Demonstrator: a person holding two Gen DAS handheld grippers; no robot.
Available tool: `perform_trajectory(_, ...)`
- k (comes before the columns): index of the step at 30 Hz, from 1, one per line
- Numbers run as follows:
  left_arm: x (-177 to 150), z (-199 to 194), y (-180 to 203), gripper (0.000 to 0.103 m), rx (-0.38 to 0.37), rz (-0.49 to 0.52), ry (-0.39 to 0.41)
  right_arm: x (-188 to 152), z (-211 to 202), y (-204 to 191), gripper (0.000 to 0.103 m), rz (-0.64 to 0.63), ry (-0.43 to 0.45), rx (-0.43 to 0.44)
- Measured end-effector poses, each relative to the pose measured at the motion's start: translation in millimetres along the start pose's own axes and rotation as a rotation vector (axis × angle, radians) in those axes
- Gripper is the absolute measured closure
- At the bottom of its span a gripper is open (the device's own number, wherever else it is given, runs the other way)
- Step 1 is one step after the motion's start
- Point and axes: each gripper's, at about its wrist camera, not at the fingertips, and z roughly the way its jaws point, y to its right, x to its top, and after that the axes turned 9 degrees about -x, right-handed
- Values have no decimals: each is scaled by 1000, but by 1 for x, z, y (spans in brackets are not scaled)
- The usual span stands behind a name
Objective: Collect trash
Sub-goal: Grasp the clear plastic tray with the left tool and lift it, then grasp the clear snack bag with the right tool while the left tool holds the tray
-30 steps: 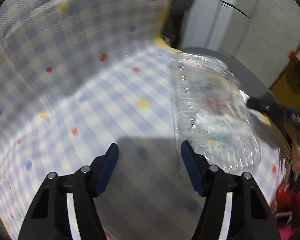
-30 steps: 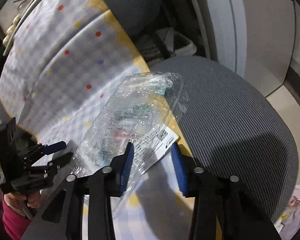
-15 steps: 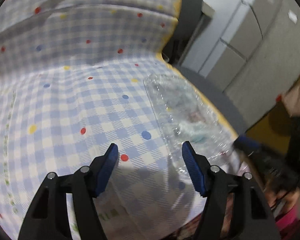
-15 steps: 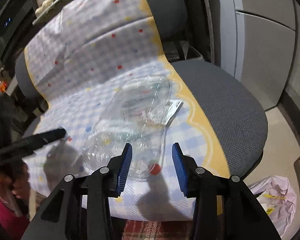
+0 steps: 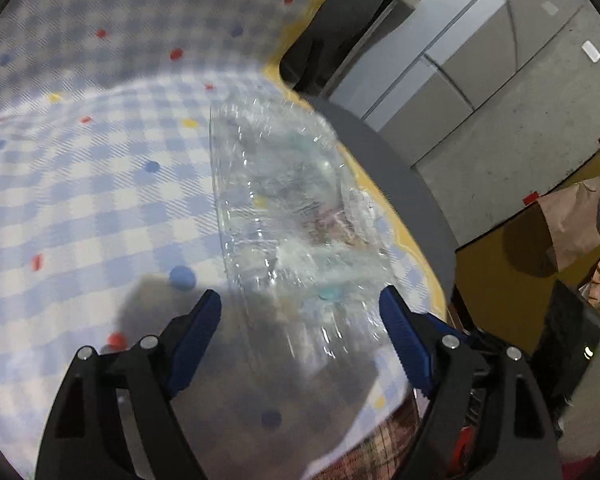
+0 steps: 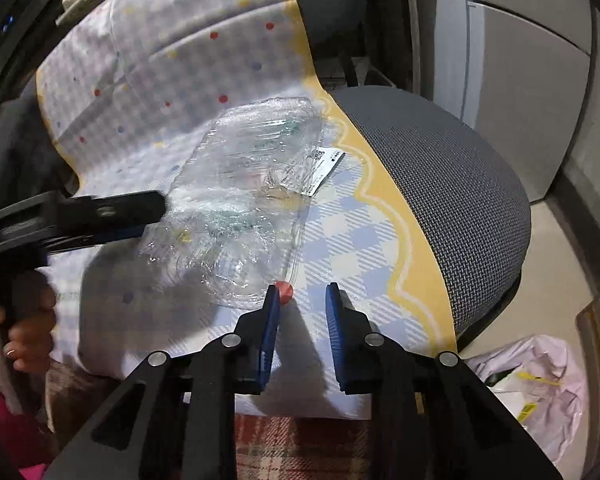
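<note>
Now left hand-held gripper [image 5: 300,316] closer, straddling plastic container [image 5: 284,216]

Black tool [image 6: 302,306] frames, blue ribbed pads [image 6: 271,320], silver screws [image 6: 231,340].

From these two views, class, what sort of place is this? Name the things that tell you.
Probably an office or workroom used casually. A grey mesh office chair is draped with a checked, dotted cloth; grey cabinet panels stand behind it; a clear plastic food tray lies on the cloth.
</note>
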Motion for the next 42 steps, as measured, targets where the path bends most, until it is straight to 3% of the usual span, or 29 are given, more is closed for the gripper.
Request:
perform_trajectory(3,5,6,3,24,12,18,-8,2,1,1,79,10,4,12)
perform_trajectory(9,7,11,8,24,13,19,-15,10,-14,2,76,23,163,-16)
perform_trajectory(11,7,12,9,26,6,26,-17,13,-1,1,77,8,120,-8)
perform_trajectory(14,8,1,16,30,2,45,37,9,13,0,86,32,65,-3)
perform_trajectory(17,10,-24,32,33,-77,84,132,7,10,1,90,40,64,11)
perform_trajectory(20,14,-41,52,39,-160,130,180,8,11,7,90,67,55,29)
perform_trajectory(24,23,-33,72,48,-255,147,143,7,8,8,90,73,61,71)
perform_trajectory(28,29,-7,84,60,-114,177,127,7,4,2,90,58,81,63)
perform_trajectory(30,30,1,82,82,-55,183,125,7,1,4,90,61,92,54)
perform_trajectory(32,29,1,77,87,-58,185,137,5,-5,7,90,67,112,48)
perform_trajectory(36,27,-24,82,89,-73,234,250,7,-18,15,88,87,160,26)
perform_trajectory(38,30,-44,82,89,-90,236,310,10,-21,17,81,95,168,24)
perform_trajectory(42,22,-92,81,89,-22,262,408,15,-24,11,63,84,175,29)
